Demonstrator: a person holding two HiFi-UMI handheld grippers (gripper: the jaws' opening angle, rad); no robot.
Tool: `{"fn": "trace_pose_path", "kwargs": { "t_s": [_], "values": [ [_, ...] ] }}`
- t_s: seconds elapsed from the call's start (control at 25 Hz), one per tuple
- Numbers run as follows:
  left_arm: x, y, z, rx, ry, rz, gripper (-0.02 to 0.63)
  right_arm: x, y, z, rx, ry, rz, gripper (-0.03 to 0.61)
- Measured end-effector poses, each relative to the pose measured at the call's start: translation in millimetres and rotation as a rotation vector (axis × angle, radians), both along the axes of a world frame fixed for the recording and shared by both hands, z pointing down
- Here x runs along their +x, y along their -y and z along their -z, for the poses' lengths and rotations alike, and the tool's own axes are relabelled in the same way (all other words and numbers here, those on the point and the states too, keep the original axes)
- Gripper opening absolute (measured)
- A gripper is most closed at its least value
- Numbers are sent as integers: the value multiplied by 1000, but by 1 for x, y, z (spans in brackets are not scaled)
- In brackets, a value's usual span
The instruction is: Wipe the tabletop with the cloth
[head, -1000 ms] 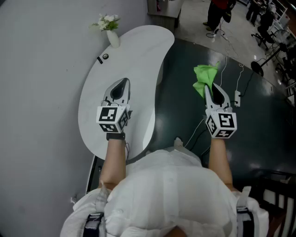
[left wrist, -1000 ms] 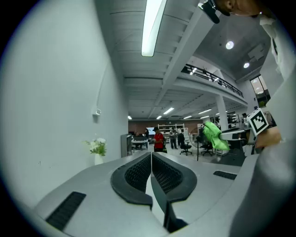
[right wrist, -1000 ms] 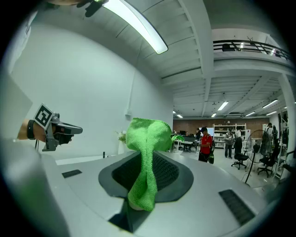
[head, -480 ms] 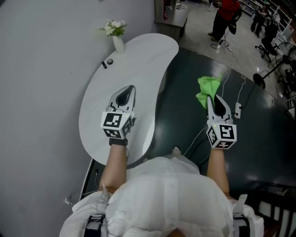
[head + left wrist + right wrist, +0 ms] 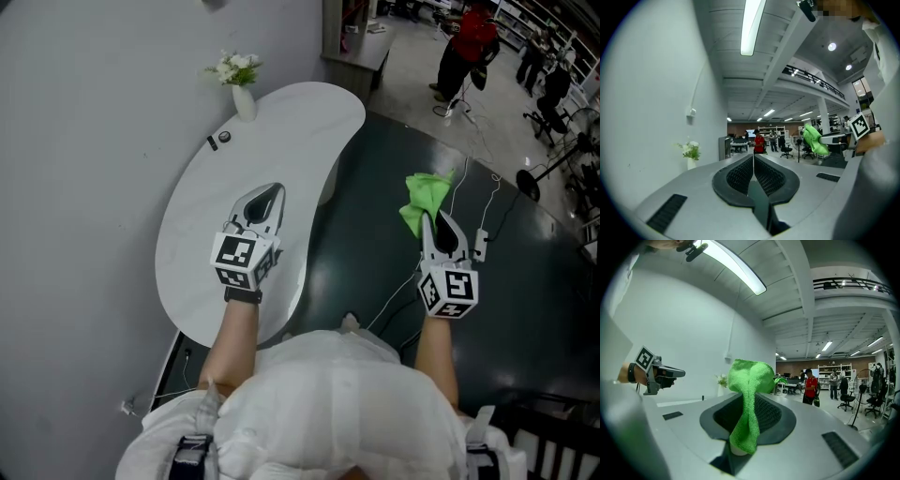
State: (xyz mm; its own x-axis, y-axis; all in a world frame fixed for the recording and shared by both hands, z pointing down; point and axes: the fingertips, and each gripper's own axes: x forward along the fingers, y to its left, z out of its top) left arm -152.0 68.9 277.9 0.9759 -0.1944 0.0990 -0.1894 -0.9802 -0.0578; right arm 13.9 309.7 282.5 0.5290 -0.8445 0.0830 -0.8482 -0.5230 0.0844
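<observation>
- The left gripper (image 5: 268,198) hovers over the white table (image 5: 202,234), about the middle of the top, pointing towards the far end.
- Its jaws are pressed together along their whole length, with nothing between them.
- The right gripper (image 5: 436,223) is off the table, well to the right of it, above the dark floor (image 5: 356,216).
- Its jaws are clamped on the green cloth (image 5: 426,195); the cloth bunches out past the tips and a fold hangs down between the jaws.
- The cloth touches neither table nor floor, and it is well apart from the tabletop.
- The table is curved like a bean and stands against a grey wall (image 5: 84,141).
- At its far end stands a white vase (image 5: 243,101) with pale flowers, and near the vase lies a small dark object (image 5: 217,140), too small to identify.
- Thin cables (image 5: 398,286) run over the floor near the right gripper.
- Further off, on a lighter floor, a person in red (image 5: 466,47) stands among chairs and stands.
</observation>
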Motion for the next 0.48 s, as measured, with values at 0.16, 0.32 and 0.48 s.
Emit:
{"fn": "trace_pose_path", "kwargs": {
  "t_s": [0.16,0.32,0.48],
  "values": [
    [13,-9,8,13,3,-4,20,13,-4,6,15,2,13,69],
    [26,-4,6,8,10,3,20,26,1,6,16,9,21,69],
    [43,-5,1,-17,6,26,20,42,-3,5,2,9,37,69]
  ]
}}
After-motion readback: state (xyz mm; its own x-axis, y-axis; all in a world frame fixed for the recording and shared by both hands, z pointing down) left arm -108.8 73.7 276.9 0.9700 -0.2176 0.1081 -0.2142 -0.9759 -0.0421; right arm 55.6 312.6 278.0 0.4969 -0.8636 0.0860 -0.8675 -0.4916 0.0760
